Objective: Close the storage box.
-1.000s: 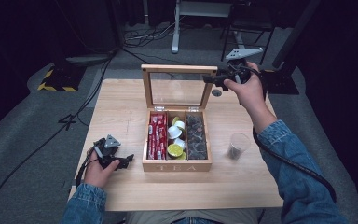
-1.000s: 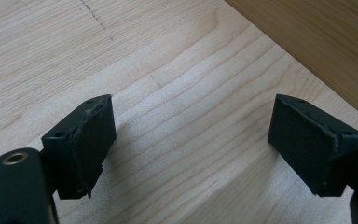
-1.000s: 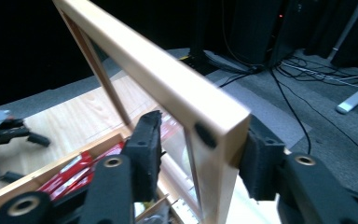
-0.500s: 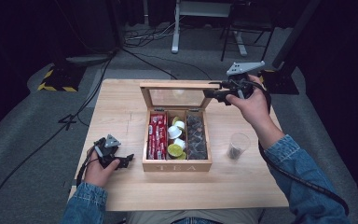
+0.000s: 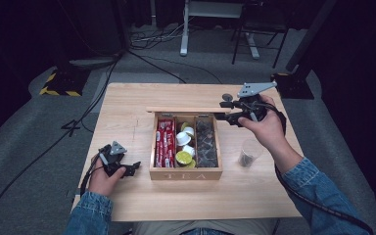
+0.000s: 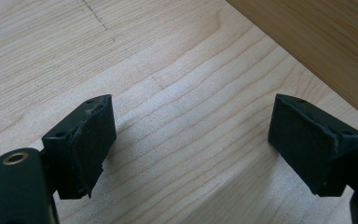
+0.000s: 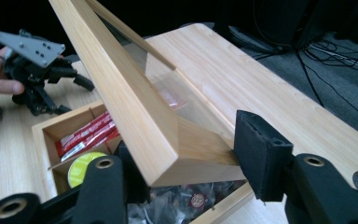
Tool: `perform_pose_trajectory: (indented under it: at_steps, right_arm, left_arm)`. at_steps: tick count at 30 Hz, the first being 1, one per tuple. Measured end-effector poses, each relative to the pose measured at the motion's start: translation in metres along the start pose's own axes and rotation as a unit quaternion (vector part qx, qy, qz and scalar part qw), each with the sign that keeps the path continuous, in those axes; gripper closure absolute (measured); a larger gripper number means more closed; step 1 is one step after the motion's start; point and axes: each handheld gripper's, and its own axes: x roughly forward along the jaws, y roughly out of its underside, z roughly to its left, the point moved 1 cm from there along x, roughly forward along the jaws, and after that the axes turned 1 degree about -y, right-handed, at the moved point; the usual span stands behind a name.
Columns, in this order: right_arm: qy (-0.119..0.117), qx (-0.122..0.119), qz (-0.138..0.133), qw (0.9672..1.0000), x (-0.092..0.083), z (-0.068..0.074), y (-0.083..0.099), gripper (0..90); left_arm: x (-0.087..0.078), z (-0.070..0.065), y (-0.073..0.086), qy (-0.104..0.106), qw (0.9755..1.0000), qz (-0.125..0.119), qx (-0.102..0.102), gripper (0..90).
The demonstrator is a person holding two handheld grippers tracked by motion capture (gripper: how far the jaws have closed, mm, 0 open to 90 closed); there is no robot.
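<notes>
**Tea box lid held at its corner**

Tea box [image 5: 186, 172], marked "TEA" on its front, sits mid-tabletop [image 5: 127, 98]. We see red sachets [image 5: 165, 142], white and yellow pods [image 5: 183, 157] and dark packets [image 5: 206, 144] in its three compartments. Its glass lid [image 7: 135, 107] runs crosswise and tilts. Our right tool [image 7: 186, 158] straddles the lid's corner, its jaws having just been opening; our left tool [image 6: 189, 144] rests open.

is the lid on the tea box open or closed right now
Open. The lid stands tilted above the tea box, with its compartments exposed.
</notes>
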Motion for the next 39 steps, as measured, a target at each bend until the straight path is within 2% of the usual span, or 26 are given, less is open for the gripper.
perform_pose_trajectory:
  at_steps: [4,20,24,30,35,39]
  right_arm:
    - [0.004,-0.011,0.001,0.9999,0.0,0.008,0.008,46.2]
    - [0.016,-0.033,0.006,0.9993,0.002,0.026,0.029,37.3]
    - [0.025,-0.049,0.009,0.9984,0.002,0.031,0.035,36.7]
    - [0.032,-0.056,0.017,0.9978,0.004,0.037,0.042,32.4]
    - [0.029,-0.045,0.031,0.9981,0.007,0.04,0.055,30.9]
    - [0.03,-0.046,0.035,0.9979,0.009,0.042,0.062,29.8]
  left_arm:
    - [0.0,0.0,0.0,0.0,1.0,0.0,0.0,15.4]
    - [0.0,0.0,0.0,0.001,1.0,0.0,-0.002,15.4]
    - [0.0,0.0,0.0,0.001,1.0,0.0,-0.002,15.4]
    - [0.0,-0.001,0.0,0.001,1.0,-0.003,-0.004,15.4]
    - [0.0,-0.001,0.0,0.002,1.0,-0.001,-0.004,15.4]
    - [0.0,0.0,0.0,0.001,1.0,-0.001,-0.003,15.4]
